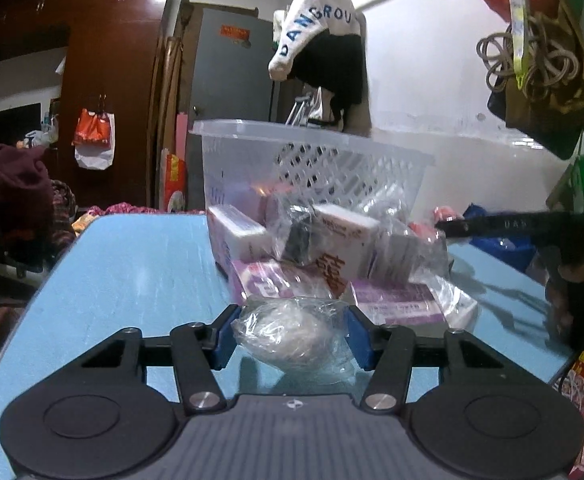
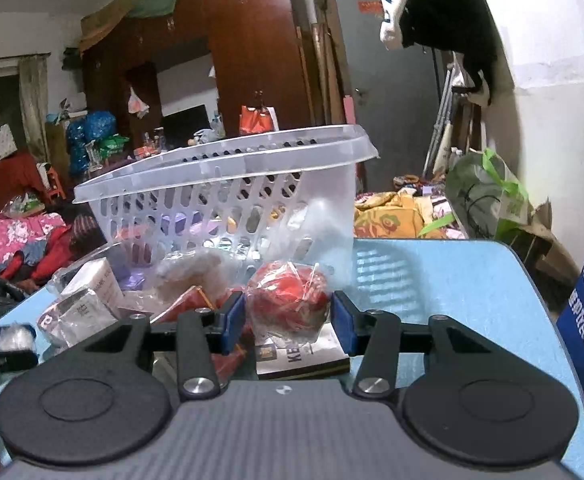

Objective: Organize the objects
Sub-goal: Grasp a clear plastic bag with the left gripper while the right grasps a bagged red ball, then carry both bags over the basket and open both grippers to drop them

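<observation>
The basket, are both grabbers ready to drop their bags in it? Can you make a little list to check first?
1. Left gripper pinches the white bundle bag: ok.
2. Right gripper pinches the red bundle bag: ok.
3. Basket upright on the blue table: ok.
4. Basket top open: ok.
5. Space left inside: cannot tell; packets pile up before it.
6. Bags lifted off the table: cannot tell.

both wrist views sit low and close over the blue table (image 1: 131, 264), looking toward the clear basket (image 1: 316, 160), the left from one side of it, the right from the other, sharing the basket and the packets at its foot.
</observation>
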The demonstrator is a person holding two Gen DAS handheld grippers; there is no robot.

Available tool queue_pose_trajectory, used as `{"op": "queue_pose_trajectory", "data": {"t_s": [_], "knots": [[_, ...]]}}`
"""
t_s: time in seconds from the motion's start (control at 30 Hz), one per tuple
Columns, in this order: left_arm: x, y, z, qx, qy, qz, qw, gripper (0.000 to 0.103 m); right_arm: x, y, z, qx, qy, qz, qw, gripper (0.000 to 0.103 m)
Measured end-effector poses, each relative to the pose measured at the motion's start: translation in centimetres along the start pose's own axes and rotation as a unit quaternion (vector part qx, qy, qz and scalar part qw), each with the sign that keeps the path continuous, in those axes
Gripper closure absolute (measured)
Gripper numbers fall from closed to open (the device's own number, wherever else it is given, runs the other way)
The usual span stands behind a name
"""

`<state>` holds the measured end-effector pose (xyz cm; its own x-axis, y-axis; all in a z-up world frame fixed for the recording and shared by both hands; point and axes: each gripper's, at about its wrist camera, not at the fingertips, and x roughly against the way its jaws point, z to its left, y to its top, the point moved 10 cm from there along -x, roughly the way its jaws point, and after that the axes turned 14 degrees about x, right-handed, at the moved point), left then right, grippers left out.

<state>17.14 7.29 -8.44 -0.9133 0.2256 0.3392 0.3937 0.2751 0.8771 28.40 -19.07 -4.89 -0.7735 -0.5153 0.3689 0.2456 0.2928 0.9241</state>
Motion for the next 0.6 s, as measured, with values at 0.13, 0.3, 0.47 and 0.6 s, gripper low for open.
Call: {"op": "queue_pose_trajectory", "data": {"t_s": [0.13, 0.3, 0.47, 0.6], "knots": [[-0.1, 2.0, 0.9, 0.023, -0.012, -0.006, 0.9996, 0.044, 0.5, 0.3, 0.2, 0.009, 0.003, -0.014, 1.000, 0.053], [0.3, 6.2, 0.9, 0.032, -0.036, -0.019, 0.9986, 0.044, 3.0, 3.3, 0.3, 0.008, 0.022, -0.056, 0.998, 0.053], [-2.0, 12.0, -0.9, 0.017, -0.055, -0.024, 0.9980, 0.044, 2.7, 8.5, 0.4, 0.030, 0.036, -0.084, 0.995, 0.053], [-6.6, 16.5, -3.0, 0.035, -0.069, 0.004, 0.9970, 0.044, -1.1, 13.3, 0.8, 0.092, 0.022, -0.066, 0.993, 0.053]]}}
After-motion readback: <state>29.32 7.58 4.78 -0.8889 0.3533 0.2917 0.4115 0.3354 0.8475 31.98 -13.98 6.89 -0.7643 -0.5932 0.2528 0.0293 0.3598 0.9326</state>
